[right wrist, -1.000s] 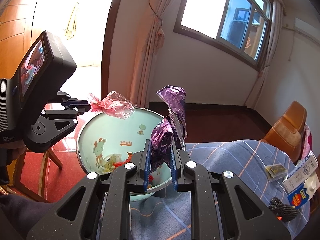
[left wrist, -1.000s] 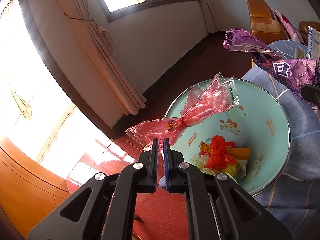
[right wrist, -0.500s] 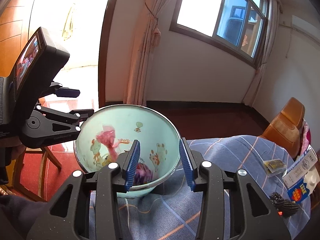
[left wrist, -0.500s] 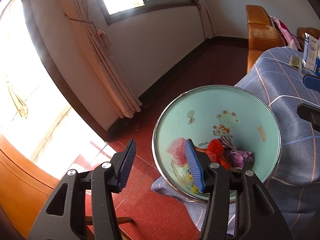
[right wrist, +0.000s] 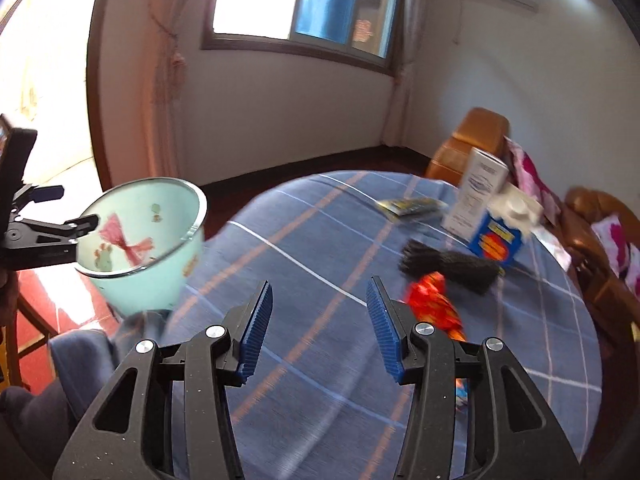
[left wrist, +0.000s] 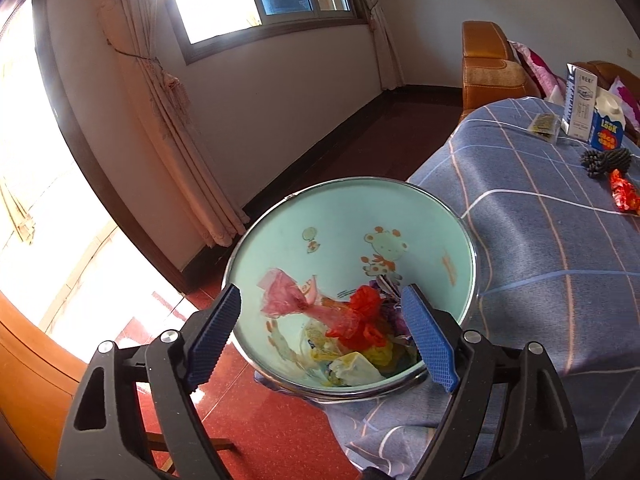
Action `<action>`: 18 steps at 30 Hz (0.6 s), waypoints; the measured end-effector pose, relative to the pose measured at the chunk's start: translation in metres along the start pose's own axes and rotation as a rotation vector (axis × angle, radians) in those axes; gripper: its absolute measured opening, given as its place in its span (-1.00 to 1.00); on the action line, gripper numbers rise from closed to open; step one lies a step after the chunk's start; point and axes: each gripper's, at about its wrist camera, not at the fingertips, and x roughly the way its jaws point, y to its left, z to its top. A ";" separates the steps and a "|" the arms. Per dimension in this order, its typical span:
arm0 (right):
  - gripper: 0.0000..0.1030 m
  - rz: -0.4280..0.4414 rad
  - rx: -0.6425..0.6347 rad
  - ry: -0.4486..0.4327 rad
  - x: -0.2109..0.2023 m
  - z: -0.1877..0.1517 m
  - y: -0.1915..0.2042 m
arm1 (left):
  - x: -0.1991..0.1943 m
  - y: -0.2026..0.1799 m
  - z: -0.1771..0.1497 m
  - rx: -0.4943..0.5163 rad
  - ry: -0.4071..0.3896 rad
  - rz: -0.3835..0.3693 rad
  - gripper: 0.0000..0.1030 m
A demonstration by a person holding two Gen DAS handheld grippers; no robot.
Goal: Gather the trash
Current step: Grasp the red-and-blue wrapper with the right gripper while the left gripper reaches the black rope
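Pink wrapper now inside basin

A blue checked cloth covers the worktop. Behind it stand an orange armchair with pink cushions, a window, pale curtains and a red floor.

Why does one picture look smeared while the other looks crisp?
Right wrist view: motion blur smears the milk carton and red wrapper. Left wrist view: sharp on the basin, but sunlight blows out the left side; fisheye bends the walls.
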 end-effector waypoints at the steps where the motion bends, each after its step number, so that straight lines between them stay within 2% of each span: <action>1: -0.05 -0.047 0.056 0.022 -0.003 -0.009 -0.019 | -0.001 -0.003 0.000 0.006 0.000 -0.008 0.57; 5: -0.05 -0.133 0.228 0.094 -0.002 -0.040 -0.075 | -0.006 -0.018 -0.003 0.032 0.002 -0.035 0.57; 9: -0.06 -0.084 0.302 0.146 0.013 -0.053 -0.095 | -0.015 -0.028 -0.003 0.059 -0.010 -0.053 0.58; 10: -0.15 -0.067 0.313 0.157 0.017 -0.054 -0.096 | -0.018 -0.031 -0.001 0.068 -0.014 -0.058 0.58; 12: -0.62 -0.022 0.353 0.180 0.024 -0.056 -0.103 | -0.021 -0.039 0.003 0.080 -0.022 -0.066 0.58; 15: -0.64 -0.005 0.378 0.166 0.016 -0.060 -0.110 | -0.024 -0.052 0.013 0.109 -0.037 -0.085 0.58; 18: -0.65 -0.026 0.369 0.153 0.003 -0.063 -0.118 | -0.027 -0.070 0.025 0.129 -0.046 -0.119 0.58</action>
